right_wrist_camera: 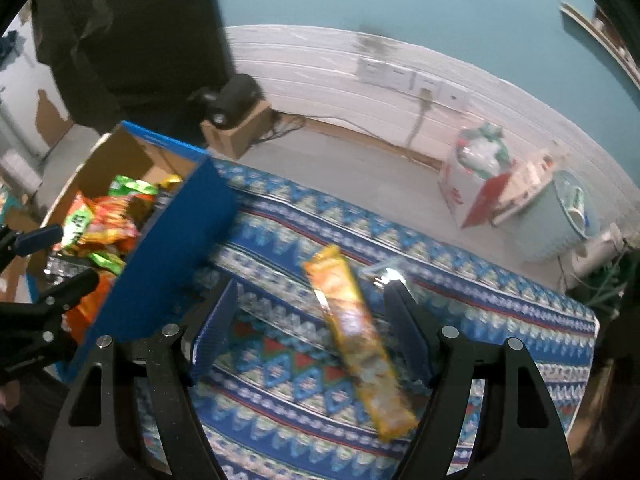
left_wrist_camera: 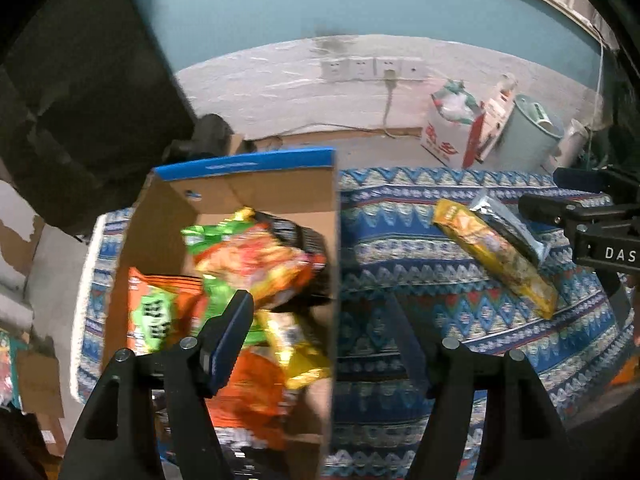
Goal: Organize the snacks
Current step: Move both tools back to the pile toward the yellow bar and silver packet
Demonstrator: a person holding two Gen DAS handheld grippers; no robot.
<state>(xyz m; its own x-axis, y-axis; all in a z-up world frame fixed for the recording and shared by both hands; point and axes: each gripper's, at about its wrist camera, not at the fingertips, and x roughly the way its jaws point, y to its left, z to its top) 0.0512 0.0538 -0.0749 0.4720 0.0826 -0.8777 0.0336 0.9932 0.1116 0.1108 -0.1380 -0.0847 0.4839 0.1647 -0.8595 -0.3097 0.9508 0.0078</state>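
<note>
A cardboard box (left_wrist_camera: 168,208) with a blue rim holds several snack bags (left_wrist_camera: 256,264) in orange, green and yellow. My left gripper (left_wrist_camera: 318,300) hangs open and empty over the box's right wall, one finger above the bags and one above the cloth. A long yellow snack pack (right_wrist_camera: 352,332) lies on the patterned cloth (right_wrist_camera: 280,400), and a dark silver pack (left_wrist_camera: 508,224) rests beside it. My right gripper (right_wrist_camera: 312,286) is open above the yellow pack, its fingers on either side and clear of it. The silver pack is mostly hidden behind the right finger in the right wrist view.
On the floor by the wall stand a white carton with red print (left_wrist_camera: 452,136) and a pale green bin (left_wrist_camera: 536,124). A small cardboard box with a dark object (right_wrist_camera: 236,120) sits behind the snack box. Wall sockets (left_wrist_camera: 372,68) with a cable are at the back.
</note>
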